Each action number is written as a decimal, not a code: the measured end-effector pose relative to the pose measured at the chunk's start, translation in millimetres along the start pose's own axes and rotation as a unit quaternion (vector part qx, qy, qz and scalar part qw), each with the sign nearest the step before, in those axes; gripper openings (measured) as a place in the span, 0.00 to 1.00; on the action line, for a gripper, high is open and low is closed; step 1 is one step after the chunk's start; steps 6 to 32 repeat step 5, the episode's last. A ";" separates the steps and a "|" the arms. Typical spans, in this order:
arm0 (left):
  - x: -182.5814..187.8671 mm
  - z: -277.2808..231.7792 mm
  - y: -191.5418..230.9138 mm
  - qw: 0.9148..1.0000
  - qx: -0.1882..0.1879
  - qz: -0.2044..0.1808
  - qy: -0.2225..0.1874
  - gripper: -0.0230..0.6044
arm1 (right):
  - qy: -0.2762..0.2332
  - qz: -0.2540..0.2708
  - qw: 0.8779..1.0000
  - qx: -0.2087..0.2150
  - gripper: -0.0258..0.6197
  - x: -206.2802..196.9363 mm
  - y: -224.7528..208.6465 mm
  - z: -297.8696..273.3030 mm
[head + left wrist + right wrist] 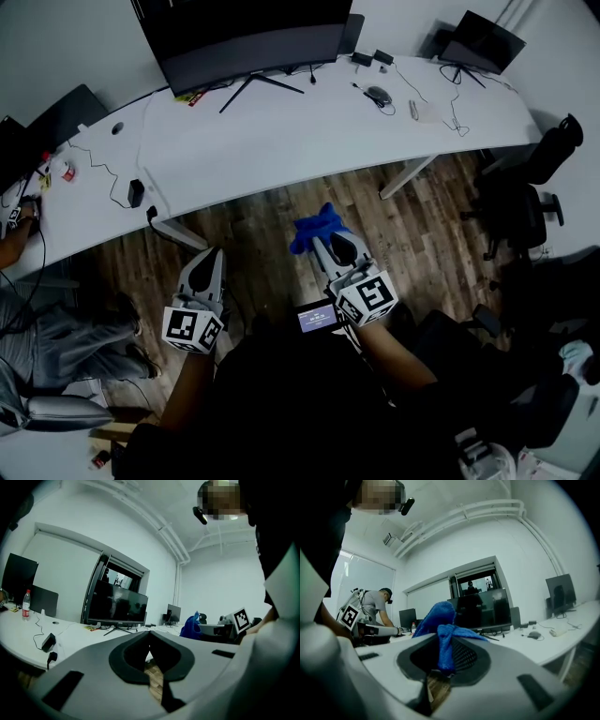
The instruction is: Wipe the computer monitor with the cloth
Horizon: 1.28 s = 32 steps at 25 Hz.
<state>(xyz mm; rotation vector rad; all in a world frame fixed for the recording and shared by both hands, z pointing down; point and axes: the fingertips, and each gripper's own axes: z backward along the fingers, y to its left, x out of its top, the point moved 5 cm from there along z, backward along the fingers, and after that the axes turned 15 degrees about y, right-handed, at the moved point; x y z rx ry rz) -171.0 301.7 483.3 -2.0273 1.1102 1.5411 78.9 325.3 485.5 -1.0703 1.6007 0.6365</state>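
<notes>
The left gripper (209,259) hangs over the wooden floor (262,234), short of the counter's (281,131) near edge. Its jaws are pressed together at the tips with nothing between them. Only a thin slit lower down shows the floorboards. Ahead of these jaws and a little to their left, a black adapter (136,192) lies on the counter with thin cables around it. Farther left along the counter stands a bottle (26,605) with a red cap.

Straight ahead of both pairs of jaws, well apart from them and at the far side of the counter, stands the wide computer monitor (248,33) on splayed legs, its screen dark.

The right gripper (337,246) is level with the left one, also over the floor. Its jaws are clamped on a blue cloth (317,230). The cloth is pinched in a narrow fold between the pads and bunches out in a loose mass above and beyond the tips. It touches neither counter nor monitor.

Ahead and to the right of these jaws, a computer mouse (379,95) lies on the counter, with a smaller dark screen (483,42) beyond it. A black office chair (539,178) stands off the counter's right end.
</notes>
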 end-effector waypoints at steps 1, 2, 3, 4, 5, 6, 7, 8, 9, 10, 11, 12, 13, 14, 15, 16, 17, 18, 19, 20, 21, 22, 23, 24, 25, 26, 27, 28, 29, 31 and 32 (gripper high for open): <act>0.2 1.1 -0.2 1.000 -0.001 0.001 -0.001 0.03 | 0.000 -0.001 1.000 -0.001 0.14 -0.2 1.8 0.3; 0.0 2.3 -0.1 1.000 -0.002 0.001 -0.001 0.03 | 0.001 -0.001 1.000 -0.002 0.14 -0.8 3.8 0.7; -0.4 3.6 0.3 1.000 -0.004 0.001 -0.002 0.03 | 0.002 0.000 1.000 -0.003 0.14 -1.9 5.7 1.0; -1.1 4.8 1.0 1.000 -0.005 0.000 -0.003 0.03 | 0.002 0.000 1.000 -0.005 0.14 -3.4 7.5 1.2; -1.7 6.0 1.6 1.000 -0.007 -0.001 -0.005 0.03 | 0.003 -0.001 1.000 -0.007 0.14 -5.0 9.2 1.4; -1.7 6.0 1.6 1.000 -0.007 -0.001 -0.005 0.03 | 0.003 -0.001 1.000 -0.007 0.14 -5.0 9.2 1.4; -1.7 6.0 1.6 1.000 -0.007 -0.001 -0.005 0.03 | 0.003 -0.001 1.000 -0.007 0.14 -5.0 9.2 1.4; -1.7 6.0 1.6 1.000 -0.007 -0.001 -0.005 0.03 | 0.003 -0.001 1.000 -0.007 0.14 -5.0 9.2 1.4; -1.7 6.0 1.6 1.000 -0.007 -0.001 -0.005 0.03 | 0.003 -0.001 1.000 -0.007 0.14 -5.0 9.2 1.4; -1.7 6.0 1.6 1.000 -0.007 -0.001 -0.005 0.03 | 0.003 -0.001 1.000 -0.007 0.14 -5.0 9.2 1.4; -1.7 6.0 1.6 1.000 -0.007 -0.001 -0.005 0.03 | 0.003 -0.001 1.000 -0.007 0.14 -5.0 9.2 1.4; -1.7 6.0 1.6 1.000 -0.007 -0.001 -0.005 0.03 | 0.003 -0.001 1.000 -0.007 0.14 -5.0 9.2 1.4; -1.7 6.0 1.6 1.000 -0.007 -0.001 -0.005 0.03 | 0.003 -0.001 1.000 -0.007 0.14 -5.0 9.2 1.4; -1.7 6.0 1.6 1.000 -0.007 -0.001 -0.005 0.03 | 0.003 -0.001 1.000 -0.007 0.14 -5.0 9.2 1.4; -1.7 6.0 1.6 1.000 -0.007 -0.001 -0.005 0.03 | 0.003 -0.001 1.000 -0.007 0.14 -5.0 9.2 1.4; -1.7 6.0 1.6 1.000 -0.007 -0.001 -0.005 0.03 | 0.003 -0.001 1.000 -0.007 0.14 -5.0 9.2 1.4; -1.7 6.0 1.6 1.000 -0.007 -0.001 -0.005 0.03 | 0.003 -0.001 1.000 -0.007 0.14 -5.0 9.2 1.4; -1.7 6.0 1.6 1.000 -0.007 -0.001 -0.005 0.03 | 0.003 -0.001 1.000 -0.007 0.14 -5.0 9.2 1.4; -1.7 6.0 1.6 1.000 -0.007 -0.001 -0.005 0.03 | 0.003 -0.001 1.000 -0.007 0.14 -5.0 9.2 1.4; -1.7 6.0 1.6 1.000 -0.007 -0.001 -0.005 0.03 | 0.003 -0.001 1.000 -0.007 0.14 -5.0 9.2 1.4; -1.7 6.0 1.6 1.000 -0.007 -0.001 -0.005 0.03 | 0.003 -0.001 1.000 -0.007 0.14 -5.0 9.2 1.4; -1.7 6.0 1.6 1.000 -0.007 -0.001 -0.005 0.03 | 0.003 -0.001 1.000 -0.007 0.14 -5.0 9.2 1.4; -1.7 6.0 1.6 1.000 -0.007 -0.001 -0.005 0.03 | 0.003 -0.001 1.000 -0.007 0.14 -5.0 9.2 1.4; -1.7 6.0 1.6 1.000 -0.007 -0.001 -0.005 0.03 | 0.003 -0.001 1.000 -0.007 0.14 -5.0 9.2 1.4; -1.7 6.0 1.6 1.000 -0.007 -0.001 -0.005 0.03 | 0.003 -0.001 1.000 -0.007 0.14 -5.0 9.2 1.4; -1.7 6.0 1.6 1.000 -0.007 -0.001 -0.005 0.03 | 0.003 -0.001 1.000 -0.007 0.14 -5.0 9.2 1.4; -1.7 6.0 1.6 1.000 -0.007 -0.001 -0.005 0.03 | 0.003 -0.001 1.000 -0.007 0.14 -5.0 9.2 1.4; -1.7 6.0 1.6 1.000 -0.007 -0.001 -0.005 0.03 | 0.003 -0.001 1.000 -0.007 0.14 -5.0 9.2 1.4; -1.7 6.0 1.6 1.000 -0.007 -0.001 -0.005 0.03 | 0.003 -0.001 1.000 -0.007 0.14 -5.0 9.2 1.4; -1.7 6.0 1.6 1.000 -0.007 -0.001 -0.005 0.03 | 0.003 -0.001 1.000 -0.007 0.14 -5.0 9.2 1.4; -1.7 6.0 1.6 1.000 -0.007 -0.001 -0.005 0.03 | 0.003 -0.001 1.000 -0.007 0.14 -5.0 9.2 1.4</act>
